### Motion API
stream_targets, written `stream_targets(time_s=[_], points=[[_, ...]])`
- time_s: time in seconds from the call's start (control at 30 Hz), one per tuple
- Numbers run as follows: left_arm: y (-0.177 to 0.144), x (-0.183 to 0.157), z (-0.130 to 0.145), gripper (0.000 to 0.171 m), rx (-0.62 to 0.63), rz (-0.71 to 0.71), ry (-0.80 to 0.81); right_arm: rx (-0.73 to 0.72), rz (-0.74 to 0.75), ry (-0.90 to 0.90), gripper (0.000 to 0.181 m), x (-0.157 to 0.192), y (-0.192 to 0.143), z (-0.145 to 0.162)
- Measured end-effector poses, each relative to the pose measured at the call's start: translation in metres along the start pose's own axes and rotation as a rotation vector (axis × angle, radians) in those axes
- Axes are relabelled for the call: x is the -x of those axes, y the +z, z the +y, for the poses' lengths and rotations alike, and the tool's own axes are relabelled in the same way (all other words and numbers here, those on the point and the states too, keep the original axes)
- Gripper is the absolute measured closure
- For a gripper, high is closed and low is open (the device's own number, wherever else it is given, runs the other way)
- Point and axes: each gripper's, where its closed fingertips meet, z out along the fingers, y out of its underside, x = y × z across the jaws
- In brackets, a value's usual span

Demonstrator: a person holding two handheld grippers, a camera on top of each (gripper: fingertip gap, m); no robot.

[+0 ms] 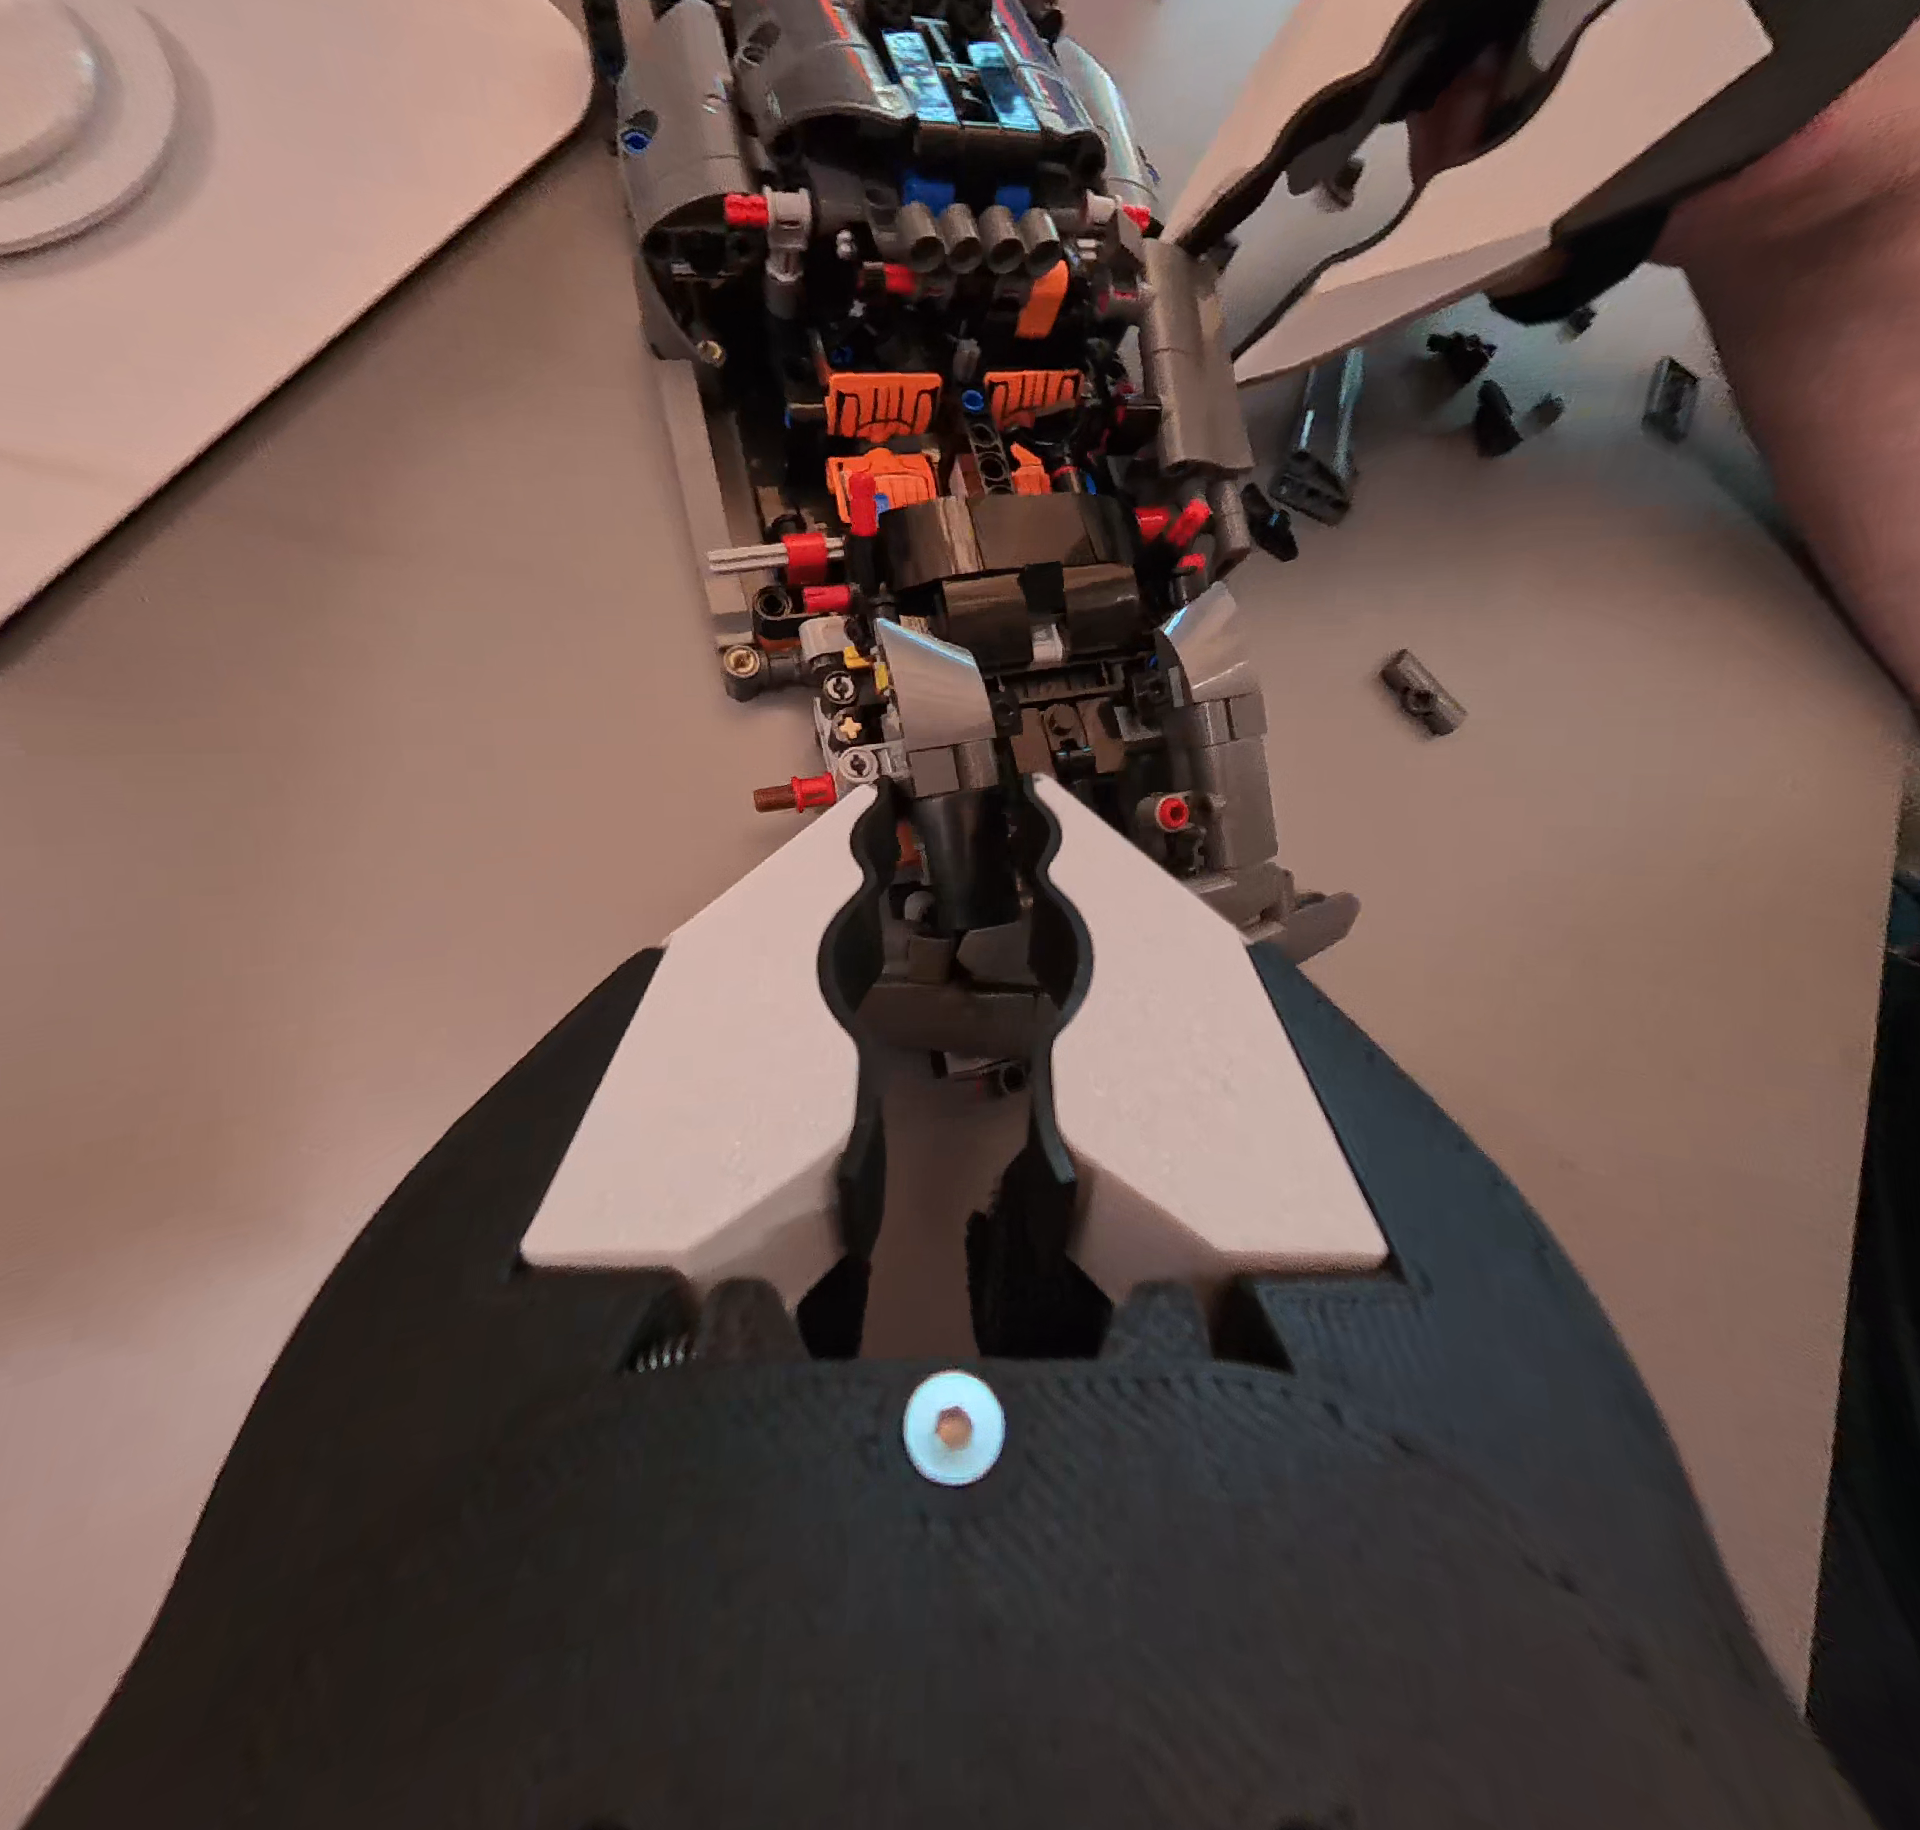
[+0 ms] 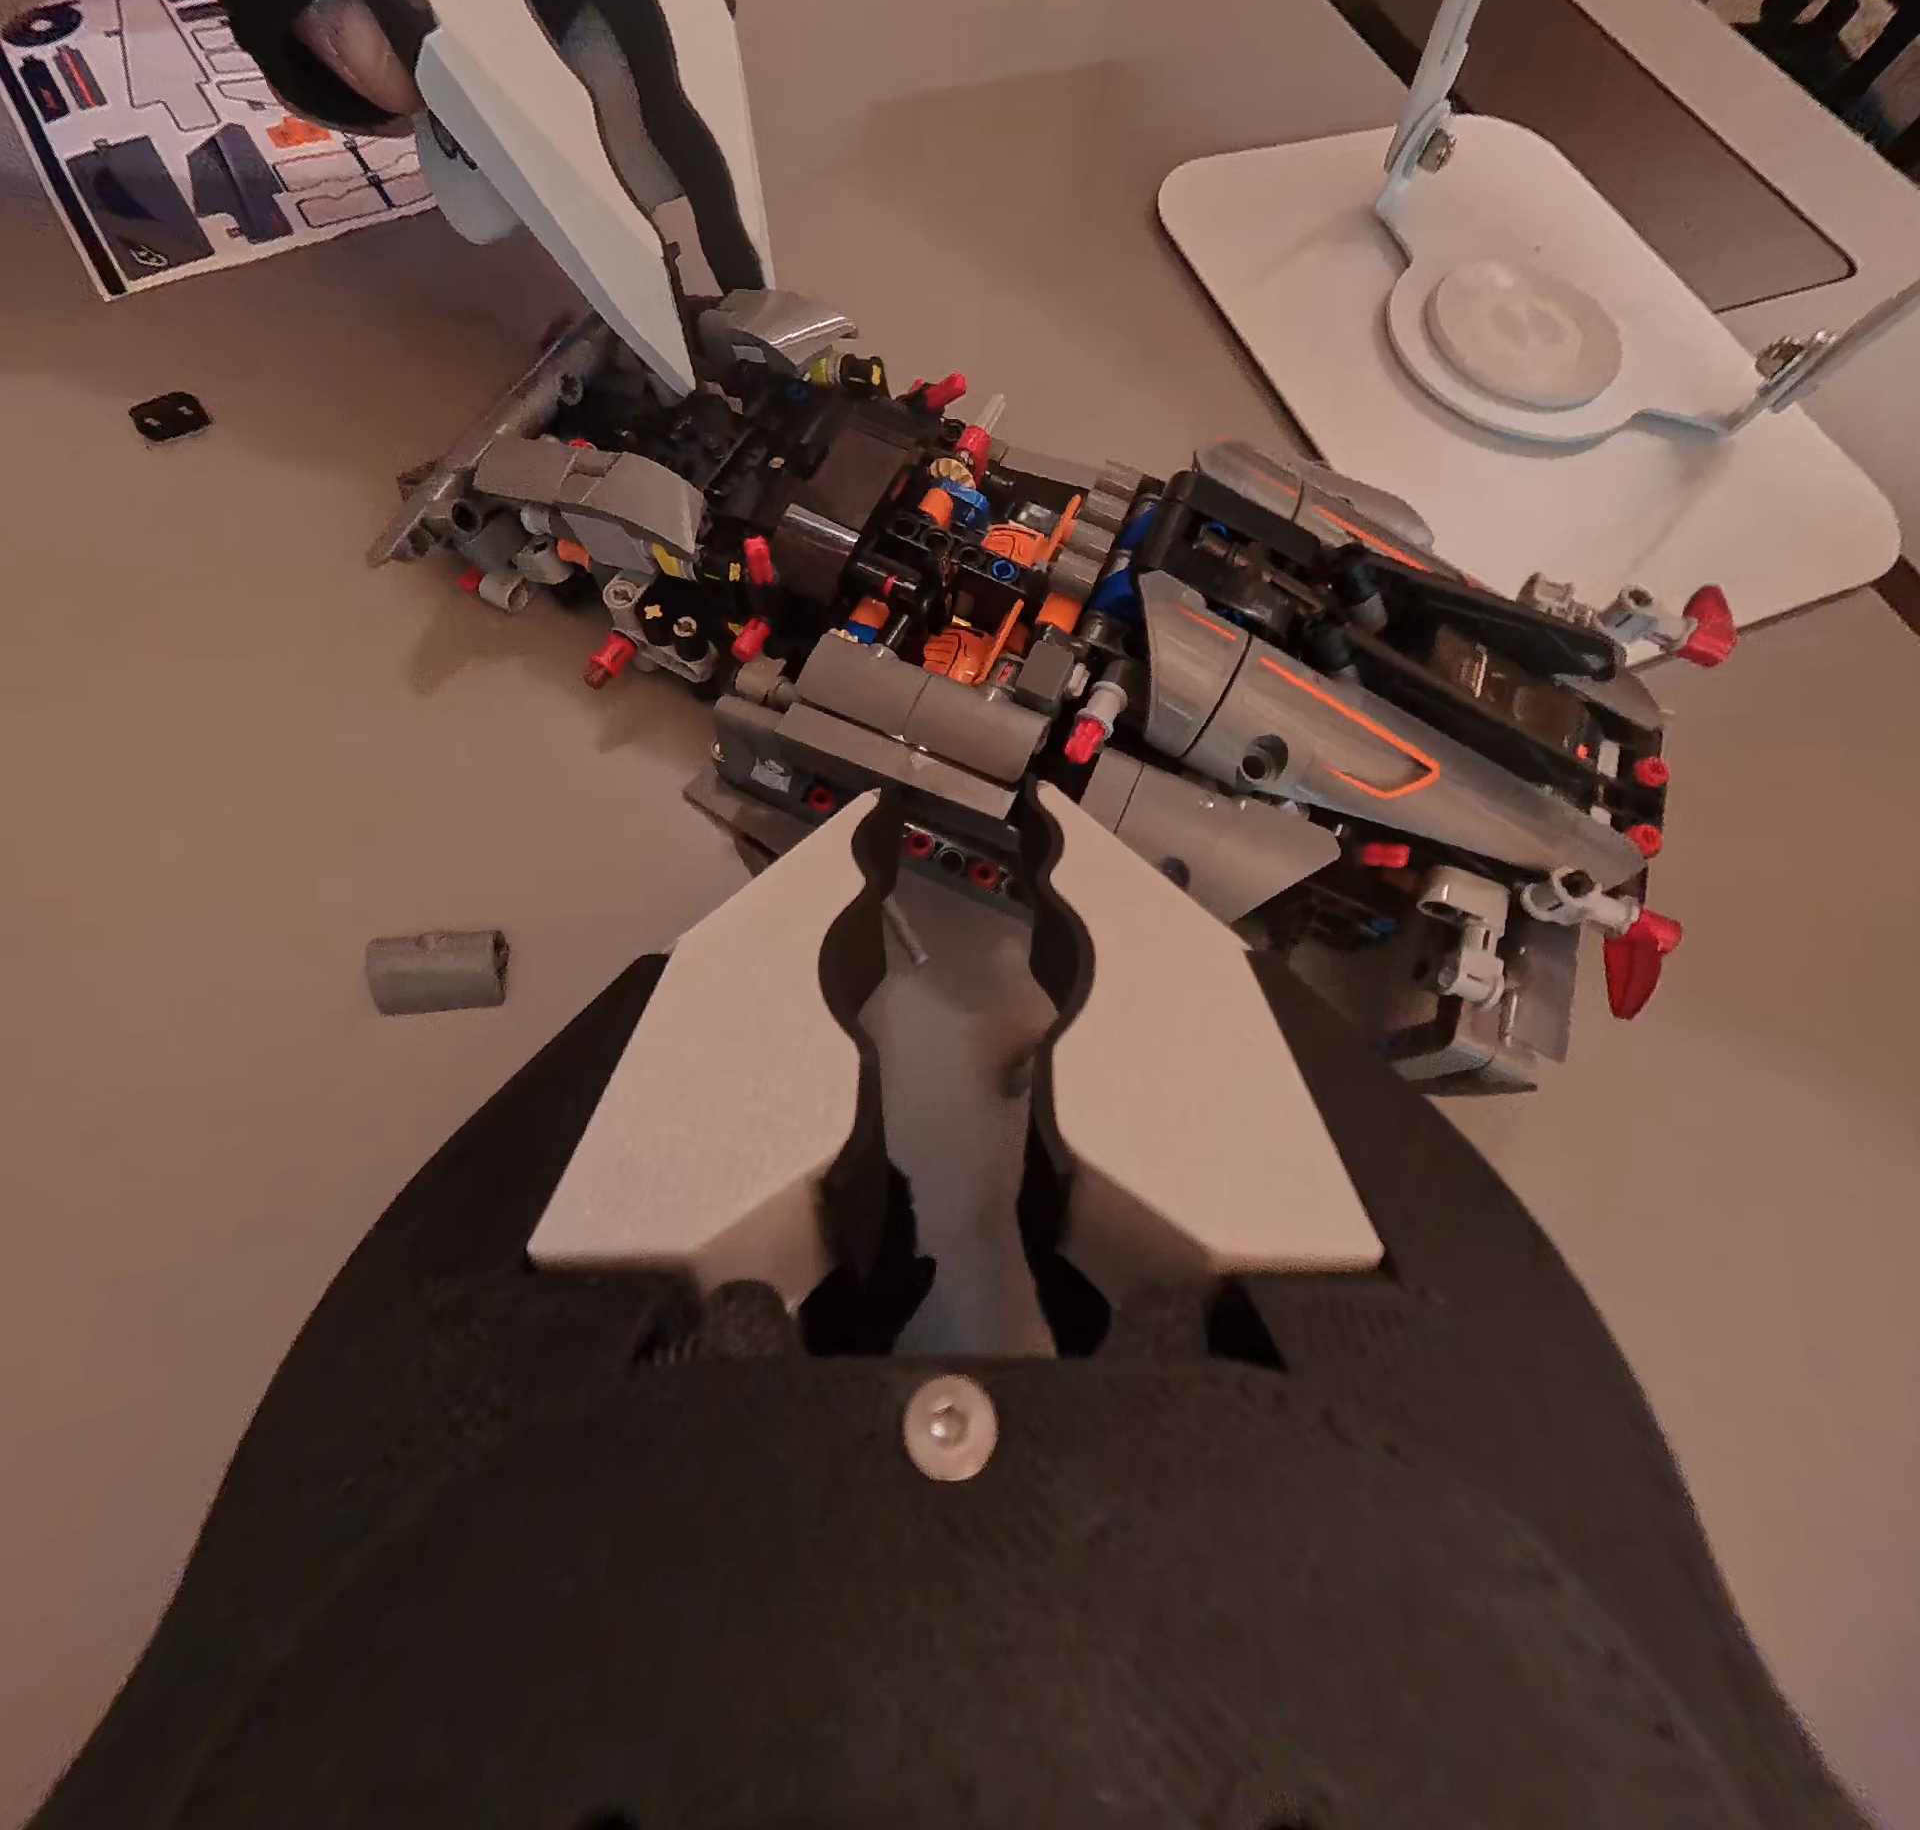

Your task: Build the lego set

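At the far left of the right wrist view a printed sticker sheet [image 2: 208,128] is lying flat on the table [image 2: 260,741], its surface showing dark, blue and orange shapes (whatever lettering it carries is too small to make out, and no brand marking is showing anywhere else). Just right of it the left hand-held gripper [image 1: 956,793] is reaching down steeply from above, a fingertip of the person [image 2: 348,55] showing at its black grip, and its pale fingers [image 1: 769,1001] are closing around a dark grey and black sub-assembly at the front end of the lego car [image 1: 935,346], gripping that nose section. The car itself is lying lengthwise on the table, a long grey, black and orange model with red pins sticking out along its sides and orange seats showing in the open cockpit. A small black plate [image 2: 169,417] and a grey cylinder-like brick [image 2: 436,970] are sitting apart from it on the left. Further right, the right hand-held gripper [image 2: 956,804] is coming in low from the car's side, its tips just at the grey side panel [image 2: 914,720]; the jaws are standing slightly apart with only bare table visible between them, holding nothing. In the left wrist view a forearm [image 1: 1787,253] is angling in behind that gripper, and loose dark pieces [image 1: 1496,398] are scattered beneath it. At the far right a white stand base [image 2: 1558,357] is resting on the table.
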Motion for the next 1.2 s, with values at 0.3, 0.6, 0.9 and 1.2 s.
stream_targets(time_s=[0.3,0.6,0.9,1.2], points=[[0.009,-0.025,-0.002,0.148,-0.002,0.101,0.034,0.046,-0.010,0.080,0.160,-0.005,-0.024,0.012],[0.014,-0.019,-0.027,0.126,-0.142,0.057,0.047,0.132,-0.179,0.070,0.169,0.029,-0.017,0.022],[0.034,-0.022,-0.021,0.125,-0.090,0.045,0.079,0.153,-0.183,0.065,0.181,0.033,-0.002,0.021],[0.035,-0.025,-0.021,0.124,-0.114,0.101,0.048,0.175,-0.205,0.087,0.174,0.038,0.001,0.024]])
